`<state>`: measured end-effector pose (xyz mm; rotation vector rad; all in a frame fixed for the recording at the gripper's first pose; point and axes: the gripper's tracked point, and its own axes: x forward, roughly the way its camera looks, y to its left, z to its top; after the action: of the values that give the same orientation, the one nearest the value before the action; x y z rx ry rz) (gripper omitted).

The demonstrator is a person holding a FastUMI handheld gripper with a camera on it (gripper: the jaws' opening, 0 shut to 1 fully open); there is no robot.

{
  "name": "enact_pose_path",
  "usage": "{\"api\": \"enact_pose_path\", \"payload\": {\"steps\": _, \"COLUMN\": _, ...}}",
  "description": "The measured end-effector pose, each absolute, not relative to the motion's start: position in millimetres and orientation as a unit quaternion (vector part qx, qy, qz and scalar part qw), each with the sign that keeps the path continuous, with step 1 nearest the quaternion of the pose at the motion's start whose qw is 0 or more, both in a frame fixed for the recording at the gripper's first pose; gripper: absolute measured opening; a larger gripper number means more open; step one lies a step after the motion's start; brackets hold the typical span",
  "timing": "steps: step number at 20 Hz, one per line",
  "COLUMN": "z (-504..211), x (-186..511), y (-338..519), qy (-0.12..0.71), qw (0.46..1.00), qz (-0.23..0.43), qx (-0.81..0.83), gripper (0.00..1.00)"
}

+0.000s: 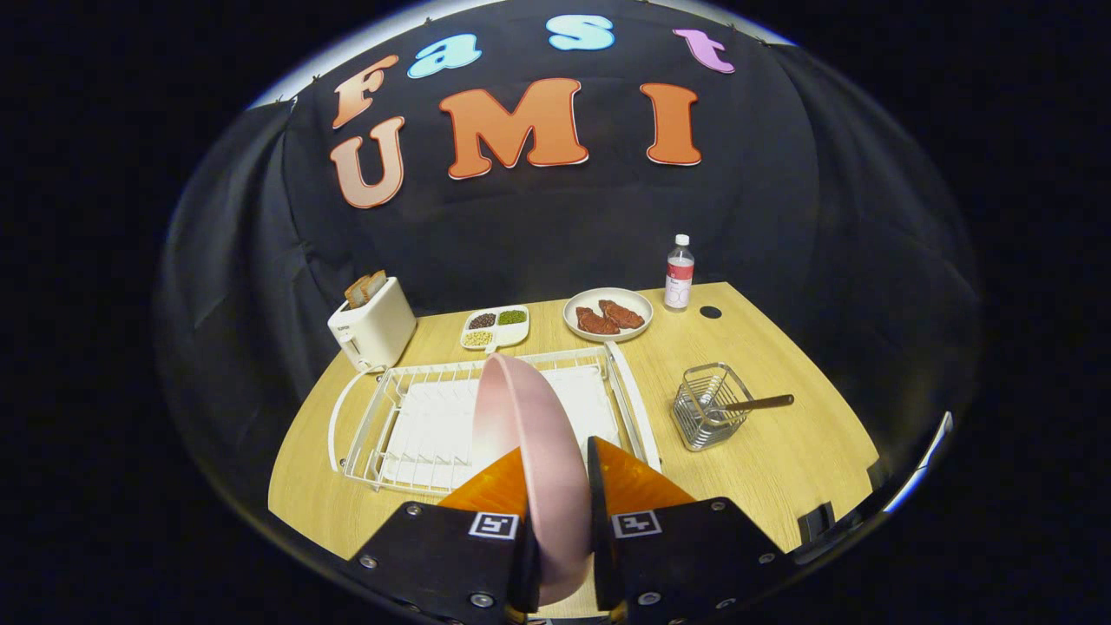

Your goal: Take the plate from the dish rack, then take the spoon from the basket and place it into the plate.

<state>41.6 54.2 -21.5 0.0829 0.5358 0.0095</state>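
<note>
My gripper (560,486) is closed on the pink plate (529,451): the two orange fingers (495,490) press against its opposite faces, with the gap between them only as wide as the plate is thick. The plate stands on edge between the fingers, its rim running away from me and rising above the near part of the dish rack (434,417).

I take the dish rack as my reference. It is white wire, lying flat on the wooden table (781,460), with a white drip tray beneath it. I cannot tell whether the plate's lower rim touches the rack wires, since my fingers and the plate hide that area.

To the right of the rack, well apart from it, stands the wire basket (707,408). The spoon (755,403) rests in it with its handle sticking out over the rim, pointing away from the rack.

Beyond the far left corner of the rack stands a white toaster (373,325) with bread slices in its slots. Just beyond the rack's far edge lies a white divided dish (495,327) holding dark, green and pale contents. Beyond the far right corner sits a white plate with two reddish pieces of meat (608,314). Farther right of that stands a clear bottle (679,273) with a white cap, and beside it a dark round hole (710,312) in the tabletop.
</note>
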Motion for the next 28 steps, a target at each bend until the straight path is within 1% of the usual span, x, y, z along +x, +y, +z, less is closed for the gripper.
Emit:
{"api": "enact_pose_path", "payload": {"steps": 3, "z": -45.7, "x": 9.2, "y": 57.1, "qy": 0.276, "qw": 0.956, "qz": 0.034, "qx": 0.095, "gripper": 0.25}}
{"api": "enact_pose_path", "payload": {"steps": 7, "z": -86.5, "x": -16.4, "y": 60.4, "qy": 0.290, "qw": 0.938, "qz": 0.073, "qx": 0.173, "gripper": 0.25}}
{"api": "enact_pose_path", "payload": {"steps": 13, "z": -147.9, "x": -36.1, "y": 75.7, "qy": 0.318, "qw": 0.902, "qz": 0.109, "qx": 0.271, "gripper": 0.25}}
{"api": "enact_pose_path", "payload": {"steps": 19, "z": -189.5, "x": -31.5, "y": 96.2, "qy": 0.353, "qw": 0.865, "qz": 0.120, "qx": 0.335, "gripper": 0.25}}
{"api": "enact_pose_path", "payload": {"steps": 23, "z": -201.9, "x": -20.6, "y": 94.8, "qy": 0.360, "qw": 0.859, "qz": 0.098, "qx": 0.351, "gripper": 0.25}}
{"api": "enact_pose_path", "payload": {"steps": 26, "z": -205.9, "x": -16.5, "y": 98.8, "qy": 0.364, "qw": 0.852, "qz": 0.092, "qx": 0.365, "gripper": 0.25}}
{"api": "enact_pose_path", "payload": {"steps": 28, "z": -202.8, "x": -20.6, "y": 98.2, "qy": 0.367, "qw": 0.849, "qz": 0.096, "qx": 0.369, "gripper": 0.27}}
